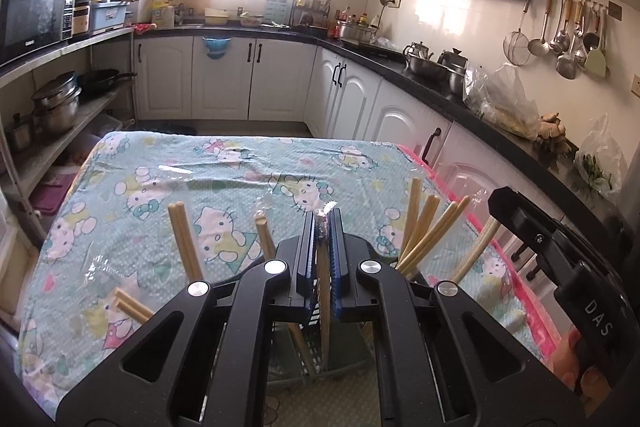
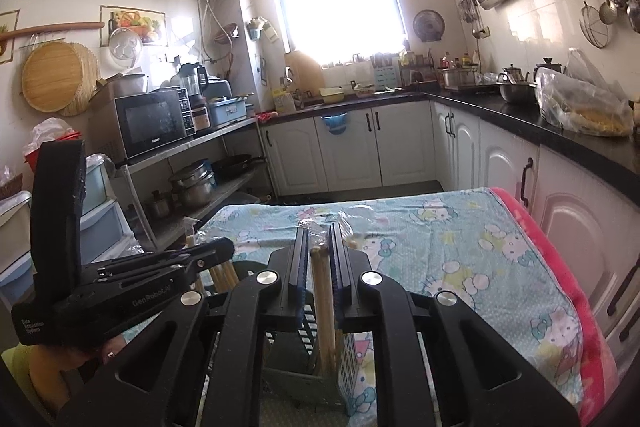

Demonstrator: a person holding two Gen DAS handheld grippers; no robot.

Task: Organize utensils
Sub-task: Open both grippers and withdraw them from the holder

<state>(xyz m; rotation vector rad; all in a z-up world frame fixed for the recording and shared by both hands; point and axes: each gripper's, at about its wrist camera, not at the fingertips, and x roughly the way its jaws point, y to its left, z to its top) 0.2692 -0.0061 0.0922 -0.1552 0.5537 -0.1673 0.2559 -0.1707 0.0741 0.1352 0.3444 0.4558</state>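
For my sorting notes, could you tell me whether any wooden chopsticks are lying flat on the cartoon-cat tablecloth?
No, the pale wooden chopsticks all stand upright in the dark slotted holder.

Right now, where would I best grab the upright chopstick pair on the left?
Take the pair near its top ends, coming from above. It stands nearly upright, its lower part hidden behind the left gripper, so only the upper shaft is free.

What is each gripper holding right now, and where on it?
Left gripper clamps a plastic-wrapped chopstick near its top end. Right gripper has chopsticks between its jaws near their tops.
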